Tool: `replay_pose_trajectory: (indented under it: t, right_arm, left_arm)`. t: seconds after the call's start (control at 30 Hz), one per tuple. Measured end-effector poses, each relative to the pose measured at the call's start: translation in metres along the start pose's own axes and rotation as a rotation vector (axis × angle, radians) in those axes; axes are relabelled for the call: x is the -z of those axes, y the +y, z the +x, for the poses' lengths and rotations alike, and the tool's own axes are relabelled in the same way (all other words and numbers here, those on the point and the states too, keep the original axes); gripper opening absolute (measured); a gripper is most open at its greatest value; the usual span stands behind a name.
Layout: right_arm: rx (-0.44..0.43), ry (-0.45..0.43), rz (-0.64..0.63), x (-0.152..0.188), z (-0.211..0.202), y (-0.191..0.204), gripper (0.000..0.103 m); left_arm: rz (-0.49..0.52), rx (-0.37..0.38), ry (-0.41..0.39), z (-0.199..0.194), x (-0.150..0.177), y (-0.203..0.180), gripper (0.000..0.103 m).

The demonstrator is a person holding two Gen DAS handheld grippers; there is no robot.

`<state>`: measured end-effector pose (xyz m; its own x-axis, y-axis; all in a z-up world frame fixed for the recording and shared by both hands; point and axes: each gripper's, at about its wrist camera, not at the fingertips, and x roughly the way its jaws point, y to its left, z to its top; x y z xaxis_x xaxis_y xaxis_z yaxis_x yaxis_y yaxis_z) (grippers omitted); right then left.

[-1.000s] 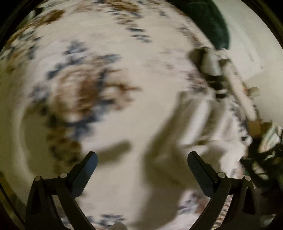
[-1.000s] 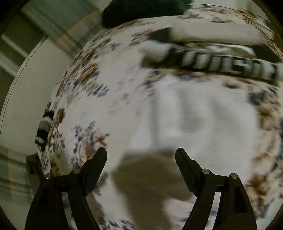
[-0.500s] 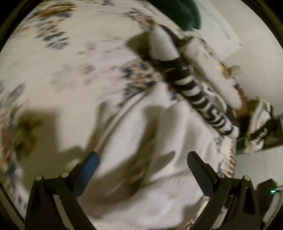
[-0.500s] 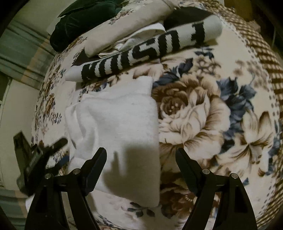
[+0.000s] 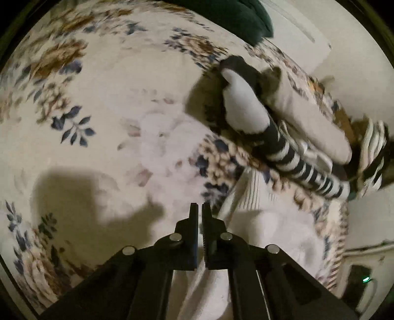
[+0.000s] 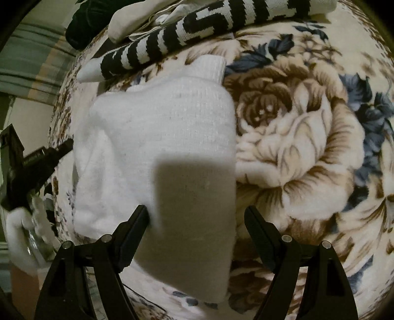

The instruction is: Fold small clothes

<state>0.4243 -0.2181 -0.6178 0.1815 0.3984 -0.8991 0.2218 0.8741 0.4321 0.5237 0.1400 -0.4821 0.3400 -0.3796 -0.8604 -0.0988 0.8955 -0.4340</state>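
A white knitted garment point(image 6: 160, 152) lies flat on the floral blanket point(image 6: 295, 147). My right gripper point(image 6: 197, 219) is open just above its near edge. My left gripper point(image 5: 200, 209) has its jaws closed at the garment's left edge point(image 5: 270, 233); white cloth runs under the fingers, but I cannot see cloth between the tips. The left gripper also shows in the right wrist view point(image 6: 37, 162), touching the garment's left side.
A black-and-white striped sock point(image 6: 197, 32) lies beyond the garment, also in the left wrist view point(image 5: 295, 157). A cream garment point(image 5: 312, 123) and a dark green cloth point(image 5: 234, 19) lie behind it. The blanket's edge drops off at the left point(image 6: 56, 118).
My left gripper's jaws have closed, from wide open half a second ago, at the white garment's edge. My right gripper has moved closer to the garment and stays open.
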Motion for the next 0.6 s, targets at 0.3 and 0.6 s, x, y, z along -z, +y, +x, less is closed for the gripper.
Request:
replay_pose_trajectory:
  t: [0.3,0.6]
  right_arm:
    - [-0.008,-0.091,-0.047,-0.011,-0.045,0.026,0.082]
    - [0.376,-0.242,-0.870,0.091,0.021,0.203,0.086]
  left_arm:
    - [0.036,0.024,-0.001,-0.023,0.068,-0.017,0.035]
    - [-0.072,-0.459,-0.006,-0.050,0.154,0.070,0.073]
